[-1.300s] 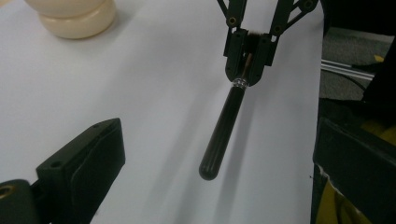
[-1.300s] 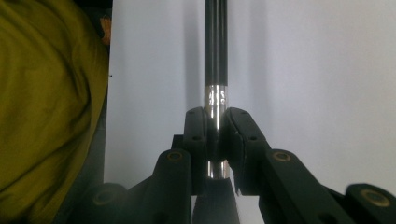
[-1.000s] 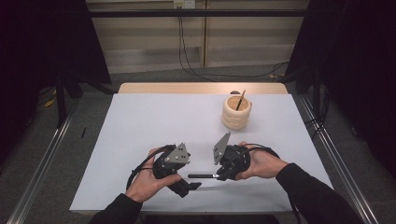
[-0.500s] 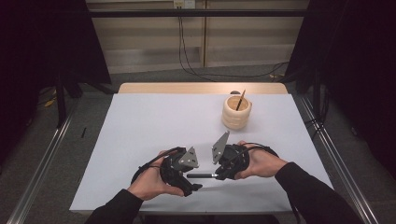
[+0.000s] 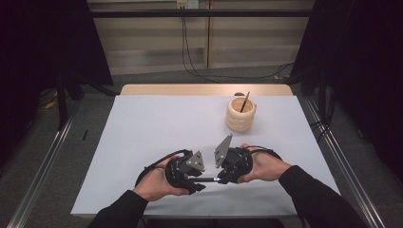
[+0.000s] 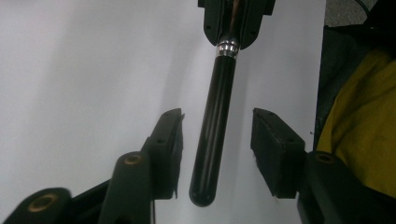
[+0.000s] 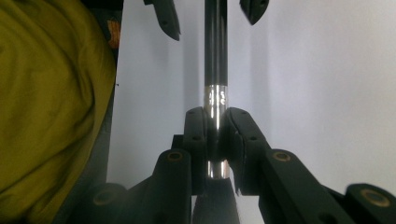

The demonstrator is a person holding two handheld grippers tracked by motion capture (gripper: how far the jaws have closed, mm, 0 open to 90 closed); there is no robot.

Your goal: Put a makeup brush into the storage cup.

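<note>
A slim black rod with a silver band lies level just above the white table near its front edge. My right gripper is shut on the banded end; in the right gripper view the pads squeeze the silver band. My left gripper faces it from the left. In the left gripper view its jaws stand on either side of the rod's rounded free end, with a gap on each side. These jaws have just been closing with the rod between them, and the pads are not touching it.
A ribbed wooden cup with a brown stick in it stands at the back right of the white sheet. Yellow cloth hangs past the table's near edge. Metal rails run along both sides.
The left gripper has edged right toward the right one, so its jaws now flank the rod's free end. The right hand and the rod have kept still.
</note>
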